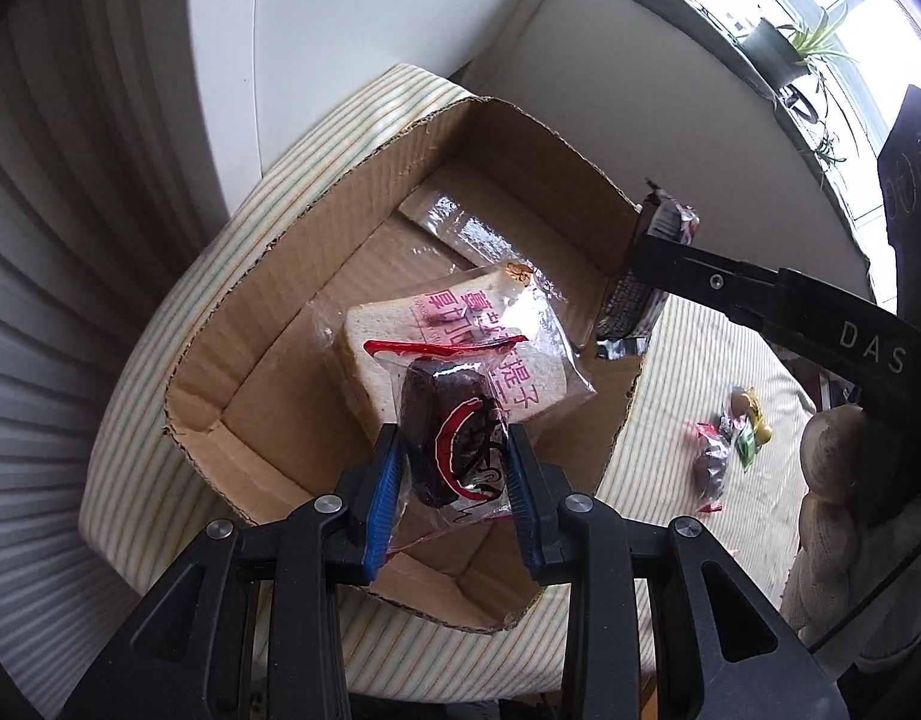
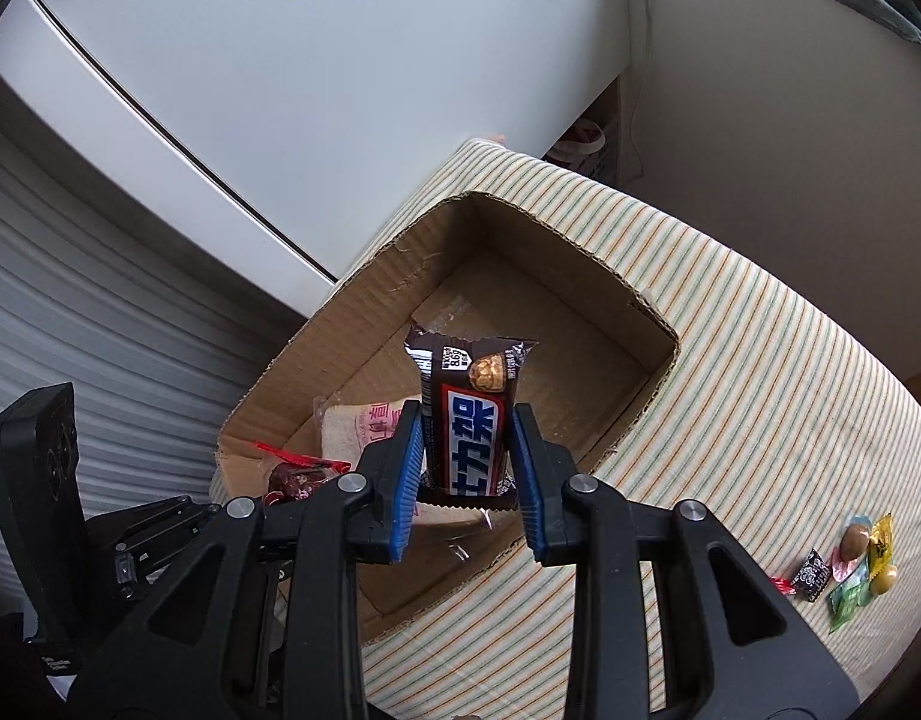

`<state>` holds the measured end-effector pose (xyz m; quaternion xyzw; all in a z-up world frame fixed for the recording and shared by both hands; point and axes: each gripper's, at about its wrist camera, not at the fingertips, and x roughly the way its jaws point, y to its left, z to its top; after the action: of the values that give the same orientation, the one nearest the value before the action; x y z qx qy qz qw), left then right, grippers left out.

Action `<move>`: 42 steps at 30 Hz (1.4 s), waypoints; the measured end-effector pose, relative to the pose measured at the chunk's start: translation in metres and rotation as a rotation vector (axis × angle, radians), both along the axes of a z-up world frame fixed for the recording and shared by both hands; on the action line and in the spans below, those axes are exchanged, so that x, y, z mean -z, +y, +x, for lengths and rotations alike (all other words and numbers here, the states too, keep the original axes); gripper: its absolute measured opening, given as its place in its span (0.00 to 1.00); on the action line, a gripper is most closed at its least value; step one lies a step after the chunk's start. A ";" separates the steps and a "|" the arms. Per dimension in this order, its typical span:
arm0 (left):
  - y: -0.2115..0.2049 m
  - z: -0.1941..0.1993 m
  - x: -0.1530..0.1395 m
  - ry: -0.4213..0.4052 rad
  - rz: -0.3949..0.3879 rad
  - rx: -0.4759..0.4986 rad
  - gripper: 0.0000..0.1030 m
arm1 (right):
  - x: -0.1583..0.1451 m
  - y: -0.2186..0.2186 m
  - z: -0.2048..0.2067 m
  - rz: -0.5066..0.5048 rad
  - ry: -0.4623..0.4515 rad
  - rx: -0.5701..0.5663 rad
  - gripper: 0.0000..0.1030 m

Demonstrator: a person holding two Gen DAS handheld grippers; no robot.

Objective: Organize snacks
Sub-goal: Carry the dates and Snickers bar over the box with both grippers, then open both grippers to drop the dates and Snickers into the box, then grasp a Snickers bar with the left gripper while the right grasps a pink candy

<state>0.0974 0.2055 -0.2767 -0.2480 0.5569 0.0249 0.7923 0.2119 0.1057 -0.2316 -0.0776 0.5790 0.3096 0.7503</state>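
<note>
Both wrist views steeply down, close, sharing box

White wall, bright window, potted plant

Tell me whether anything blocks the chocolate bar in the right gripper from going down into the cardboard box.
Nothing visible blocks it. The chocolate bar hangs over the open cardboard box, above bare floor. The wrapped bread slice lies off to one side, and the left gripper holds its dark red-wrapped snack over that same side.
</note>
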 end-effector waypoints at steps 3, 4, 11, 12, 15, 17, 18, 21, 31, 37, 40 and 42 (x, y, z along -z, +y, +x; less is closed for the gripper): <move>-0.001 0.001 -0.002 0.005 0.016 0.019 0.33 | -0.003 0.001 -0.001 -0.011 -0.027 0.000 0.58; -0.002 0.002 -0.002 0.006 0.024 0.022 0.33 | -0.007 -0.001 -0.002 -0.009 -0.042 0.005 0.67; -0.006 -0.002 -0.012 -0.011 0.048 0.033 0.45 | -0.022 -0.031 -0.007 -0.010 -0.059 0.049 0.68; -0.007 -0.003 -0.014 -0.013 0.058 0.034 0.45 | -0.023 -0.037 -0.008 -0.009 -0.059 0.061 0.68; -0.010 -0.004 -0.018 -0.023 0.059 0.032 0.45 | -0.029 -0.063 -0.012 -0.007 -0.064 0.100 0.68; -0.016 -0.005 -0.022 -0.031 0.059 0.043 0.45 | -0.032 -0.083 -0.015 -0.011 -0.068 0.127 0.68; -0.019 -0.005 -0.023 -0.036 0.056 0.053 0.45 | -0.033 -0.093 -0.016 -0.012 -0.068 0.142 0.68; -0.033 -0.005 -0.027 -0.053 0.041 0.096 0.45 | -0.038 -0.129 -0.024 -0.019 -0.074 0.198 0.68; -0.093 -0.003 -0.021 -0.077 0.014 0.239 0.45 | -0.036 -0.255 -0.059 -0.100 -0.048 0.421 0.68; -0.140 -0.005 -0.009 -0.032 -0.028 0.334 0.45 | -0.009 -0.316 -0.092 -0.172 0.012 0.496 0.68; -0.164 -0.007 -0.003 -0.008 -0.048 0.382 0.44 | 0.005 -0.333 -0.105 -0.200 0.038 0.473 0.68; -0.179 -0.011 0.001 0.003 -0.052 0.415 0.44 | 0.013 -0.338 -0.112 -0.204 0.060 0.434 0.68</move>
<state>0.0868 0.0262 -0.2777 -0.1484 0.5978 -0.1525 0.7729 0.1002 -0.2324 -0.2443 -0.0176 0.6324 0.0833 0.7700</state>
